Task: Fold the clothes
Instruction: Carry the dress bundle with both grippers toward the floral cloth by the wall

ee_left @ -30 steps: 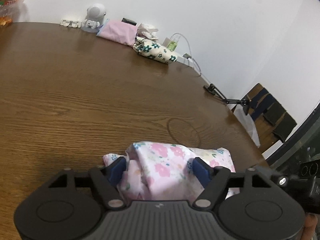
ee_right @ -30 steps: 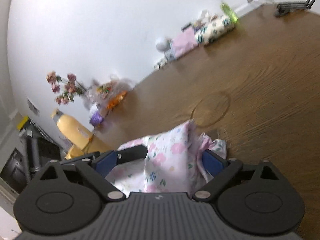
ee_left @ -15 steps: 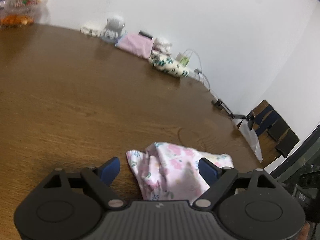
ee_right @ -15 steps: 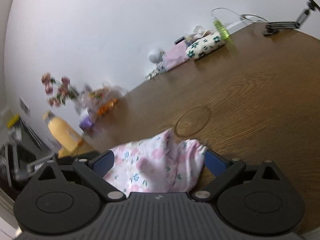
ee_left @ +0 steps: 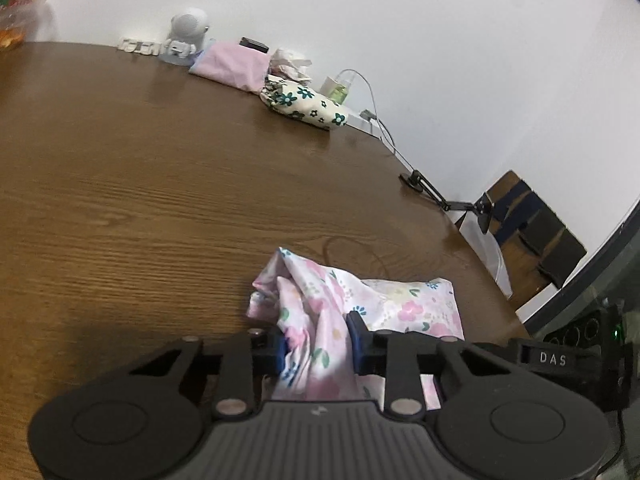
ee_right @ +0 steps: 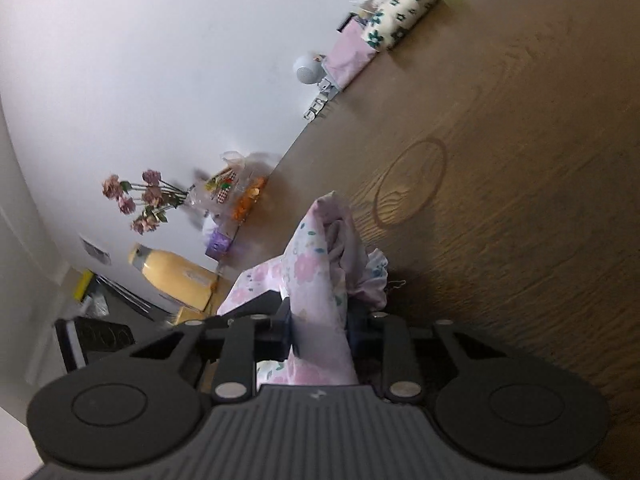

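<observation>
Two hand-held grippers, left (ee_left: pixel 318 346) and right (ee_right: pixel 318 330), each clamped on one floral garment (ee_left: pixel 400 304).

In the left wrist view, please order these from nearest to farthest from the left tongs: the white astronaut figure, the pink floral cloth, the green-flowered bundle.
1. Pink floral cloth: held between the left tongs.
2. Green-flowered bundle: far side, near the wall.
3. White astronaut figure: farthest, far left by the wall.

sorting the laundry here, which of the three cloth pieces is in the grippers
The pink floral garment, pinched by both the left gripper and right gripper. The plain pink piece and teal-flowered bundle lie by the wall.
</observation>
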A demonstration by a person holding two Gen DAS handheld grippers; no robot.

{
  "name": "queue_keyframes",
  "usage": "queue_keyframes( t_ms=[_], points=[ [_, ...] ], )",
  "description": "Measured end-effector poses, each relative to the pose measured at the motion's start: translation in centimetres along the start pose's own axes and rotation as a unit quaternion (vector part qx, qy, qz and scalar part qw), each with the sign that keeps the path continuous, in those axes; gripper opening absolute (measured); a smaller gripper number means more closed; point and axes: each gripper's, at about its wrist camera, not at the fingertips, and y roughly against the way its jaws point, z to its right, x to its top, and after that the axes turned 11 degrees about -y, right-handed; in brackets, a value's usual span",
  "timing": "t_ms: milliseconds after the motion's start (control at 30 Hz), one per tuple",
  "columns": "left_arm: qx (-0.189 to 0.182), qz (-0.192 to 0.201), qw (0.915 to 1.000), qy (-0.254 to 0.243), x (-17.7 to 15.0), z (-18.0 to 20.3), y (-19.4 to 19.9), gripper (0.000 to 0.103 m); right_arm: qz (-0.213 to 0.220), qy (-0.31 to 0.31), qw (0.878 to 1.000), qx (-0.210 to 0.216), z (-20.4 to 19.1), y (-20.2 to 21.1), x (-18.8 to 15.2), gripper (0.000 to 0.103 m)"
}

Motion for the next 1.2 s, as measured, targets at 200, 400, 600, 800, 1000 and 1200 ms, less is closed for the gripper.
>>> queue_keyframes(
  t_ms=[200,400,600,800,1000,1200],
  points=[
    [0.008,0.021,0.9994,0.025,-0.3,-0.7,0.9,0.058,0.041,0.051,0.996,-0.055,-1.8,0.6,-0.4,0.054],
    [0.0,0.009,0.9994,0.032,0.4,-1.5,0.0,0.028,0.093,0.061,0.99,-0.089,-2.2,2.6,0.0,0.059],
    [0.007,0.017,0.9996,0.024,0.1,-1.1,-0.9,0.02,0.073,0.06,0.991,-0.097,-1.7,1.0,0.3,0.022],
    [0.03,0.038,0.9984,0.03,-0.3,-1.1,0.0,0.053,0.079,0.068,0.989,-0.101,-2.4,1.6,0.3,0.043],
    [0.03,0.042,0.9968,0.061,-0.1,-2.3,1.0,0.057,0.084,0.075,0.988,-0.104,-3.1,2.4,0.4,0.07],
    [0.003,0.01,0.9981,0.06,0.2,-2.3,-1.4,0.02,0.082,0.095,0.985,-0.114,-3.7,2.3,0.5,0.016]
  ],
)
